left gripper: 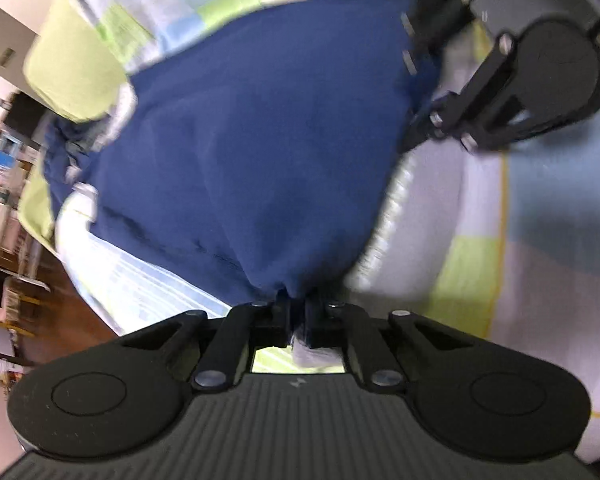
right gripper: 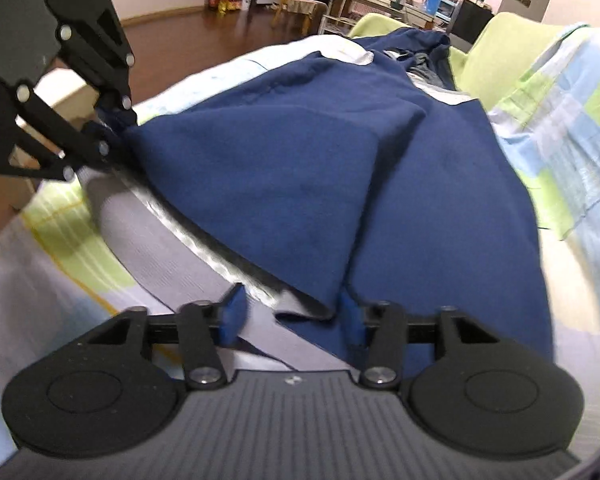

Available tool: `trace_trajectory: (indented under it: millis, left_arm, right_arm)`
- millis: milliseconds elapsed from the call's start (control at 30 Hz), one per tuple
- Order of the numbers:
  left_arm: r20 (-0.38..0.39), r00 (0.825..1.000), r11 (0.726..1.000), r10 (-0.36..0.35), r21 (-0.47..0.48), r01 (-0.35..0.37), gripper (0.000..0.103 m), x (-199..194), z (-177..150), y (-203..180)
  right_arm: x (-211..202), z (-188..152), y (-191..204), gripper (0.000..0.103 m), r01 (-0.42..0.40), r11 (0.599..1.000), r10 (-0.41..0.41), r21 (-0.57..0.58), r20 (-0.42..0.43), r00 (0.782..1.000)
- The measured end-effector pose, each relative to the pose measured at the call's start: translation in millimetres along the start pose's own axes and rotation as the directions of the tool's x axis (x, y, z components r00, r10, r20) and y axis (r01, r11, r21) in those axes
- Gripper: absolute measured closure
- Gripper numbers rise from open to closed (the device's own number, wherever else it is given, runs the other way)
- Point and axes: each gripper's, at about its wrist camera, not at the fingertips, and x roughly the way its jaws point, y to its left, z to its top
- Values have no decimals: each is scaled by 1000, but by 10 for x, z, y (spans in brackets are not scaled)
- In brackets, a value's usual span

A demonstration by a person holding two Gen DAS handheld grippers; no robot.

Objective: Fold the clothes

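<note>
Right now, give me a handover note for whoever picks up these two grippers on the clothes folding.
Left gripper: shut on a corner of the navy garment.
Right gripper: open, jaws either side of another corner, not pinching it.
Garment: spread on the checked bed cover, rumpled.
Done: no finished fold visible.
Left: probably close the right, pull flat, fold.

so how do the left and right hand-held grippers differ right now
The left hand-held gripper has its jaws shut on a bunched edge of the navy garment. The right hand-held gripper has its jaws apart, with a folded corner lying between them unpinched.
The left's pads are buried in cloth, while the right's blue pads show plainly.
Both are black and sit at the garment's edge over the patchwork bedding.
</note>
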Motion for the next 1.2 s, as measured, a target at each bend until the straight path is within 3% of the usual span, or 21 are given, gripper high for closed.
trace_trajectory:
  millis: [100, 200, 300, 367, 400, 467, 500, 533, 600, 667, 733, 767, 833, 1067, 1200]
  left_arm:
    - [88, 991, 993, 98, -71, -92, 101, -451, -61, 215]
    - [60, 993, 993, 97, -73, -92, 101, -737, -214, 198]
    - [-36, 999, 998, 38, 47, -36, 101, -671, -441, -148]
    - [-80, 996, 987, 27, 161, -14, 101, -543, -571, -458]
    - [-91, 995, 980, 29, 197, -11, 100, -488, -600, -561]
    - [-130, 991, 977, 41, 215, -12, 97, -405, -593, -634]
    - [-162, 986, 980, 31, 197, 1, 84, -372, -575, -609]
    - [-229, 973, 985, -1, 168, 40, 81, -316, -587, -557]
    - [-303, 953, 984, -6, 167, 59, 82, -281, -676, -522]
    - [-239, 970, 985, 40, 173, 2, 83, -477, -673, -359]
    - [-99, 995, 996, 31, 92, -22, 83, -712, -432, -146]
    - [-46, 999, 997, 26, 73, -22, 83, -746, -299, -121]
    - [23, 1000, 998, 12, 64, -13, 63, -731, -83, -162]
    - [138, 986, 986, -94, 148, 73, 62, -446, 430, -754]
    - [133, 985, 985, -106, 149, 86, 62, -317, 470, -861]
  right_arm:
    - [-76, 69, -65, 101, -17, 1000, 16, 17, 28, 999]
    - [-370, 125, 15, 101, -20, 993, 30, -118, 79, 996]
    - [-514, 57, 147, 101, -23, 955, 40, -295, 50, 998]
    - [-386, -156, 271, 101, -95, 893, 54, -440, -105, 993]
    - [-383, -207, 308, 100, -100, 878, 57, -468, -106, 993]
    - [-435, -266, 362, 94, -99, 863, 70, -495, -76, 995]
    - [-497, -265, 344, 82, -110, 879, 92, -464, -62, 994]
    - [-559, -264, 325, 73, -123, 894, 113, -431, -48, 992]
    - [-655, -316, 258, 64, -53, 925, 41, -376, -41, 998]
    - [-732, -376, 136, 64, 8, 944, -24, -330, -46, 999]
    - [-872, -470, -133, 65, 126, 967, -142, -222, -55, 988]
    - [-906, -501, -261, 66, 175, 967, -190, -184, -66, 980]
    - [-948, -562, -395, 67, 211, 962, -227, -173, -77, 971]
    - [-654, -390, -281, 69, 106, 955, -114, -276, -14, 993]
    - [-479, -383, -227, 69, 121, 952, -133, -283, -23, 991]
